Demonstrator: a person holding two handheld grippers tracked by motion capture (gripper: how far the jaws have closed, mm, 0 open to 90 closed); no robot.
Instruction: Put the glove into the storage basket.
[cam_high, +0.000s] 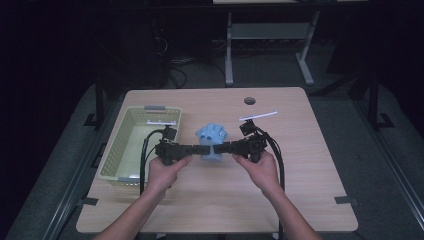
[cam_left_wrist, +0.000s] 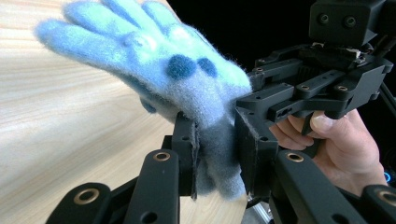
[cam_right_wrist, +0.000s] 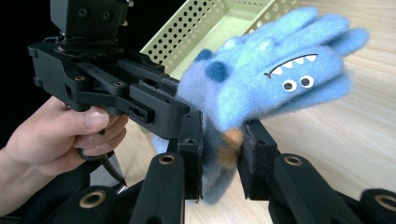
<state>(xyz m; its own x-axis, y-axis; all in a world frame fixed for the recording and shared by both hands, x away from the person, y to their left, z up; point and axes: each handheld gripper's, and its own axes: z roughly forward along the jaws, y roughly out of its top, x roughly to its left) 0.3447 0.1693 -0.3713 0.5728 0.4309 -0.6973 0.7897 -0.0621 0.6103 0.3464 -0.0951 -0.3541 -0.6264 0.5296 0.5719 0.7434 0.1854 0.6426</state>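
Blue and fuzzy, the glove (cam_high: 212, 142) hangs between the two grippers, just above the table (cam_high: 280, 200). The left gripper (cam_left_wrist: 215, 154) pinches its cuff from one side, and the right gripper (cam_right_wrist: 222, 156) pinches the same cuff from the other, so the jaws of each meet nearly nose to nose, pads pressed into the fabric. The glove's fingers point away from both grippers, out past their tips. A yellow-green basket (cam_high: 112, 150) sits just beyond the left gripper's outer side. The step in hand looks like a two-handed lift or carry. Next, I judge, both hands must move together toward the basket, keeping their pinch until the glove is over it.
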